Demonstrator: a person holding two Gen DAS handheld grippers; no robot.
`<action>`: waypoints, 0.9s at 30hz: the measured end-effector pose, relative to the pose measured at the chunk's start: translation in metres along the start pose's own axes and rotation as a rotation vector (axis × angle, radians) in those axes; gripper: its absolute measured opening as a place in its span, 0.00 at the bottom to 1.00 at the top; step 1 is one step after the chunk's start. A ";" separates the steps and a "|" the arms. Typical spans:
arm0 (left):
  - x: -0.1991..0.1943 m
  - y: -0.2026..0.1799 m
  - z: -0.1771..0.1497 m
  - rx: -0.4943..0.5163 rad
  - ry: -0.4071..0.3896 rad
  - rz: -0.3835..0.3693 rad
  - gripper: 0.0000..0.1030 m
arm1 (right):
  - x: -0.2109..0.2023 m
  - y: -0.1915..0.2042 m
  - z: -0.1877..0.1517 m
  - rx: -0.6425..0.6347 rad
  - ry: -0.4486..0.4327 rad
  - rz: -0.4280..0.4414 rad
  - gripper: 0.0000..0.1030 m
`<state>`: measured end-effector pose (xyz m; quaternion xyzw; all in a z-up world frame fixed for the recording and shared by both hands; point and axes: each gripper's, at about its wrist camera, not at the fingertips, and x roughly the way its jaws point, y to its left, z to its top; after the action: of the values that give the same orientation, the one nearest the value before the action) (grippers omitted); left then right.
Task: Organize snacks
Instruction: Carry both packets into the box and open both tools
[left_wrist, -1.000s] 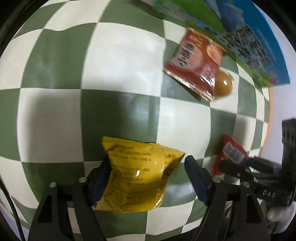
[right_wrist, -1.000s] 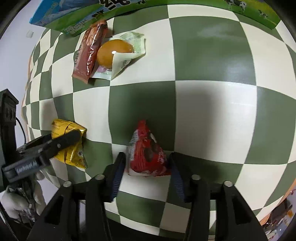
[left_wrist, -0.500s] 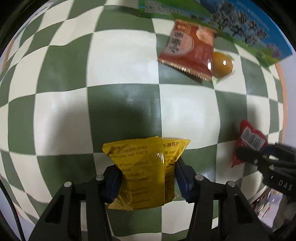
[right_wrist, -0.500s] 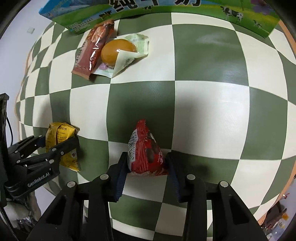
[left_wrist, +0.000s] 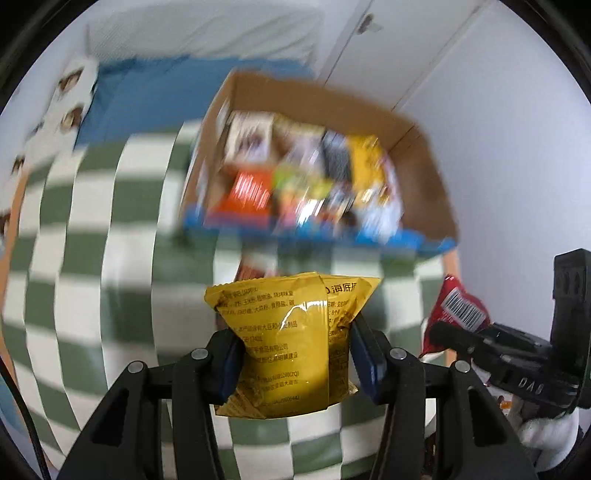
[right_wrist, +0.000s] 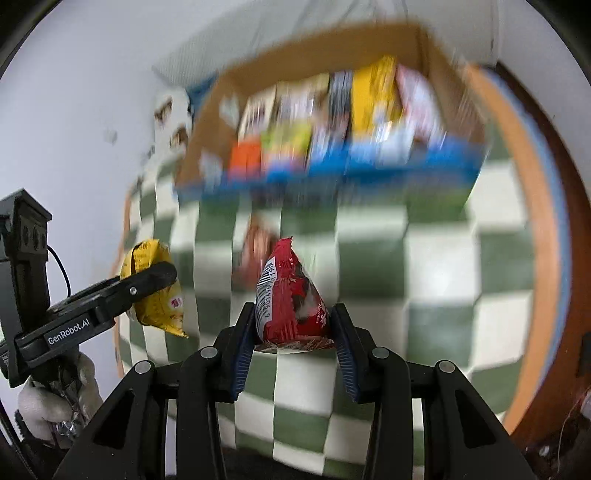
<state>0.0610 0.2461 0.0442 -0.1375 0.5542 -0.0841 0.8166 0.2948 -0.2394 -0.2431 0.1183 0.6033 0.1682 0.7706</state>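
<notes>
My left gripper (left_wrist: 295, 354) is shut on a yellow snack packet (left_wrist: 291, 343) and holds it up above the checkered tablecloth (left_wrist: 122, 295). My right gripper (right_wrist: 291, 332) is shut on a red snack packet (right_wrist: 291, 299), also lifted. Each shows in the other view: the red packet (left_wrist: 456, 306) at the right, the yellow packet (right_wrist: 155, 288) at the left. Ahead stands an open cardboard box (left_wrist: 424, 173), blurred, holding several snack packets; it also shows in the right wrist view (right_wrist: 436, 55).
A reddish-brown packet (right_wrist: 256, 243) lies on the cloth in front of the box, blurred. A white wall (left_wrist: 517, 110) rises behind the box. The table's wooden rim (right_wrist: 543, 206) curves at the right.
Both grippers have lifted their packets off the cloth and tilted up toward the box, which has come into view. The frames are now motion-blurred.
</notes>
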 end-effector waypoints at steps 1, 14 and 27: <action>-0.002 -0.004 0.014 0.014 -0.010 0.005 0.47 | -0.007 0.000 0.014 -0.006 -0.025 -0.014 0.42; 0.114 -0.006 0.116 0.077 0.167 0.174 0.48 | 0.024 -0.050 0.135 -0.068 0.036 -0.289 0.42; 0.160 0.022 0.103 -0.034 0.292 0.132 0.74 | 0.070 -0.063 0.140 -0.007 0.142 -0.278 0.84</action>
<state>0.2157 0.2340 -0.0677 -0.1009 0.6762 -0.0400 0.7287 0.4526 -0.2656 -0.2955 0.0188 0.6664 0.0701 0.7421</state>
